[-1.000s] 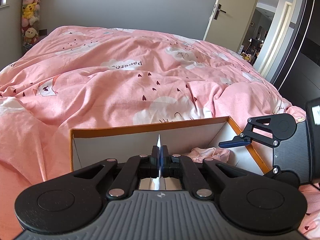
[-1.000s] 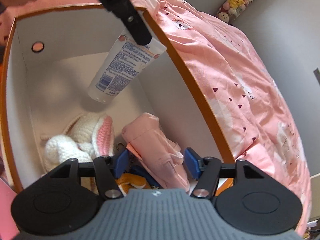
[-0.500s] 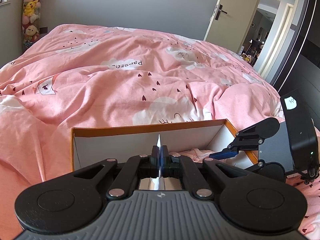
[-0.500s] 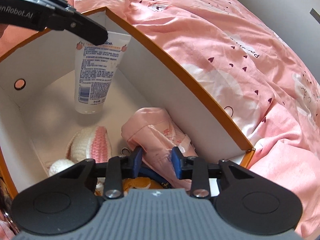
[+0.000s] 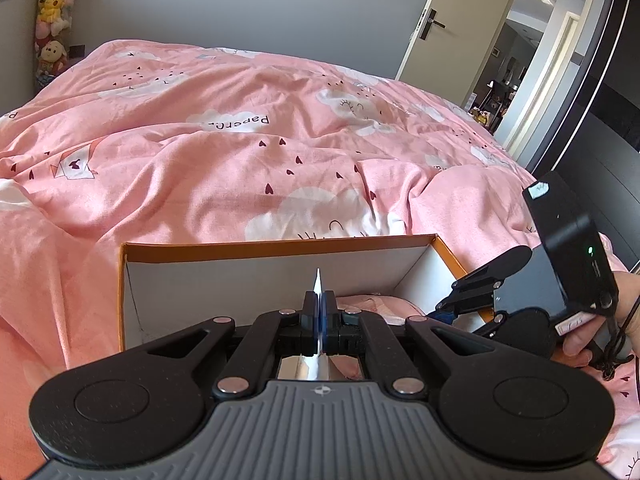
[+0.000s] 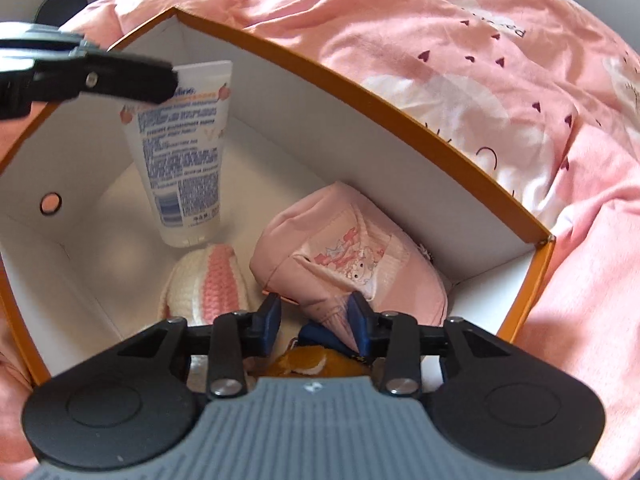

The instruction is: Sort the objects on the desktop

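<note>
The left gripper [image 5: 319,312] clamps the flat crimped end of a white tube [image 6: 182,152], hanging it cap-down inside the orange-rimmed box [image 6: 360,84] on the pink duvet [image 5: 240,152]. The right gripper [image 6: 314,316] (jaws opening) straddles a pink cap [image 6: 352,256] beside a crocheted toy [image 6: 212,284], pads not pressing.

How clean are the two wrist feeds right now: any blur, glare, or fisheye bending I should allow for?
Left wrist view: sharp, daylit; the doorway is brightest, and the white tube's crimped edge glints in the shut left gripper. Right wrist view: the orange-rimmed white cardboard box bows strongly, the left gripper's finger is soft, and the tube casts a blurry shadow on the box floor.
</note>
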A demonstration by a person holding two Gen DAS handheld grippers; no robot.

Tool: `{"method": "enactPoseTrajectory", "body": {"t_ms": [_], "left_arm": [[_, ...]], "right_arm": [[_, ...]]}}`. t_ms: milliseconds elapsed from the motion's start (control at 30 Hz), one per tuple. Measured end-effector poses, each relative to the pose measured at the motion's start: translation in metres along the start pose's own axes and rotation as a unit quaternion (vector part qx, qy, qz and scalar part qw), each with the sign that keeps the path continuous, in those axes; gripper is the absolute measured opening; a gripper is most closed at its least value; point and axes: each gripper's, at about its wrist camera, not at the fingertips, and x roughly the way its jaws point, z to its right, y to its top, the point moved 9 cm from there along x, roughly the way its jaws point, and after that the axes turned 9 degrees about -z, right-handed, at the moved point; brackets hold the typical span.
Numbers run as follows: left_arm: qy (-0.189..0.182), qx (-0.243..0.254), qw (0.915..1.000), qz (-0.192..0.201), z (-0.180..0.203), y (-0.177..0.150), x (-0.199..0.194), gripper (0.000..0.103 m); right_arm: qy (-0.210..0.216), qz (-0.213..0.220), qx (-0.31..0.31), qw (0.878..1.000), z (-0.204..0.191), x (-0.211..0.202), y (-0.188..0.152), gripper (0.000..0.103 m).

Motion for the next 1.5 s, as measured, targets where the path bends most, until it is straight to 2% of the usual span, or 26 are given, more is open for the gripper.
{"method": "enactPoseTrajectory", "body": {"t_ms": [133, 267, 367, 500, 567, 667, 700, 733, 800, 900, 1033, 1067, 1133, 1233, 1367, 1500], "left_arm": [[-0.006, 0.003, 1.0, 0.0, 0.004, -0.002, 0.002, 0.002], [-0.012, -0.002, 0.9999, 0.0, 0.005, -0.003, 0.004, 0.002], [-0.016, -0.004, 0.9999, 0.001, 0.006, -0.005, 0.003, 0.002], [-0.021, -0.009, 0.9997, 0.0, 0.005, -0.007, 0.004, 0.003], [-0.024, -0.009, 0.9997, 0.001, 0.005, -0.008, 0.005, 0.003], [-0.03, -0.007, 0.9995, 0.001, 0.007, -0.009, 0.007, 0.003], [-0.033, -0.007, 0.9994, 0.0, 0.008, -0.01, 0.008, 0.003], [-0.036, -0.008, 0.9993, 0.001, 0.008, -0.011, 0.009, 0.003], [-0.041, -0.008, 0.9991, 0.002, 0.009, -0.012, 0.009, 0.004], [-0.045, -0.01, 0.9989, 0.003, 0.008, -0.013, 0.009, 0.004], [-0.048, -0.016, 0.9987, 0.002, 0.006, -0.013, 0.009, 0.004], [-0.047, -0.016, 0.9987, 0.003, 0.007, -0.012, 0.009, 0.004], [-0.046, -0.015, 0.9988, 0.003, 0.007, -0.012, 0.008, 0.004], [-0.047, -0.014, 0.9988, 0.005, 0.006, -0.013, 0.007, 0.004], [-0.048, -0.015, 0.9987, 0.005, 0.006, -0.013, 0.007, 0.004], [-0.054, -0.017, 0.9984, 0.006, 0.007, -0.014, 0.007, 0.004]], "right_arm": [[0.009, 0.01, 0.009, 1.0, -0.004, -0.023, -0.003, 0.04], [-0.008, -0.04, 0.003, 0.999, -0.012, -0.016, -0.018, 0.04], [-0.044, -0.048, -0.007, 0.998, -0.013, -0.005, -0.022, 0.04], [-0.05, -0.068, -0.001, 0.996, -0.017, 0.008, -0.023, 0.044], [-0.063, -0.086, -0.003, 0.994, -0.017, 0.007, -0.026, 0.037], [-0.056, -0.107, 0.004, 0.993, -0.018, -0.003, -0.032, 0.03], [-0.05, -0.113, 0.008, 0.992, -0.018, -0.007, -0.034, 0.022], [-0.03, -0.128, 0.018, 0.991, -0.019, -0.009, -0.039, 0.0], [0.025, -0.151, 0.041, 0.987, -0.026, -0.009, -0.05, 0.0], [-0.005, -0.138, 0.023, 0.99, -0.029, -0.011, -0.055, 0.001], [-0.033, -0.084, 0.032, 0.995, -0.022, -0.025, -0.035, 0.012], [-0.035, -0.077, 0.043, 0.995, -0.019, -0.026, -0.029, 0.016], [-0.037, -0.077, 0.055, 0.995, -0.016, -0.02, -0.019, 0.037], [-0.058, -0.089, 0.055, 0.993, -0.016, -0.003, -0.012, 0.039], [-0.091, -0.116, 0.035, 0.988, -0.016, 0.018, -0.022, 0.039], [-0.1, -0.113, 0.013, 0.988, -0.023, 0.007, -0.031, 0.029]]}}
